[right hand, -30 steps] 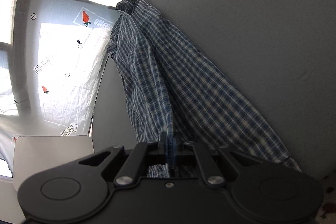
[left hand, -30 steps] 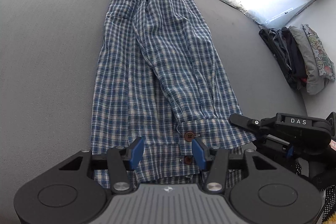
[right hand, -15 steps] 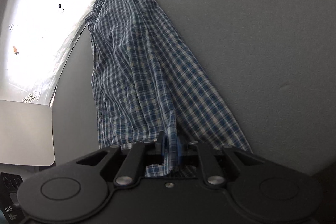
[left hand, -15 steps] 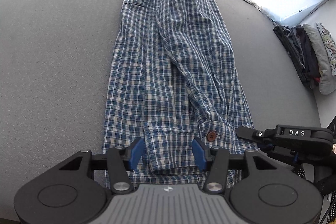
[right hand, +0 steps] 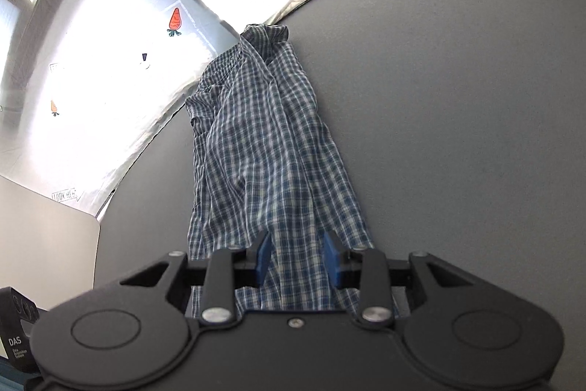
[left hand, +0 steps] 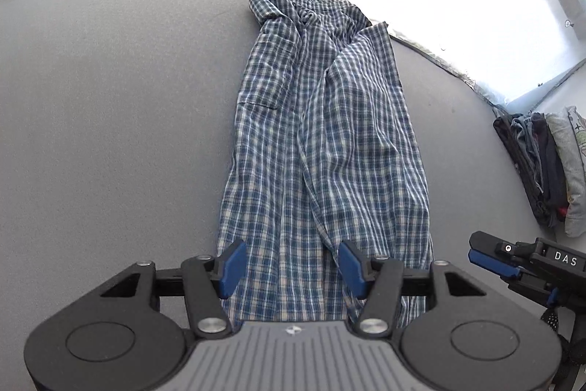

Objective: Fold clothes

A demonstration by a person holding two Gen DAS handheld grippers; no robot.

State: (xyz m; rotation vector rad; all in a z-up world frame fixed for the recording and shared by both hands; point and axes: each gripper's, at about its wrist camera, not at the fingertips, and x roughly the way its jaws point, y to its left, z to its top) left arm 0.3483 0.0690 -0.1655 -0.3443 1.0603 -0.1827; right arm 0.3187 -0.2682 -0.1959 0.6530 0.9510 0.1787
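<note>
A blue plaid shirt [left hand: 322, 141] lies lengthwise on the grey tabletop [left hand: 110, 134], its collar at the far edge. My left gripper [left hand: 291, 266] hovers over the shirt's near end. It is open and its jaws are widening, with cloth showing below the blue pads [left hand: 232, 266] but not pinched. In the right wrist view the same shirt [right hand: 271, 152] runs away from my right gripper [right hand: 297, 259]. Its jaws are opening, and the fabric lies between the pads [right hand: 263, 257] without being pressed. The right gripper [left hand: 490, 257] also shows beside the shirt's right edge.
A stack of folded clothes [left hand: 542, 167] sits at the table's right side. A white sheet with carrot prints [right hand: 110, 61] lies beyond the far edge. A pale grey board [right hand: 44, 233] and a black box [right hand: 14, 343] are at the left.
The right gripper, shut on the shirt's hem a second ago, has opened, let the cloth go and rolled level. The left gripper has drawn back, and the buttoned cuff is out of sight.
</note>
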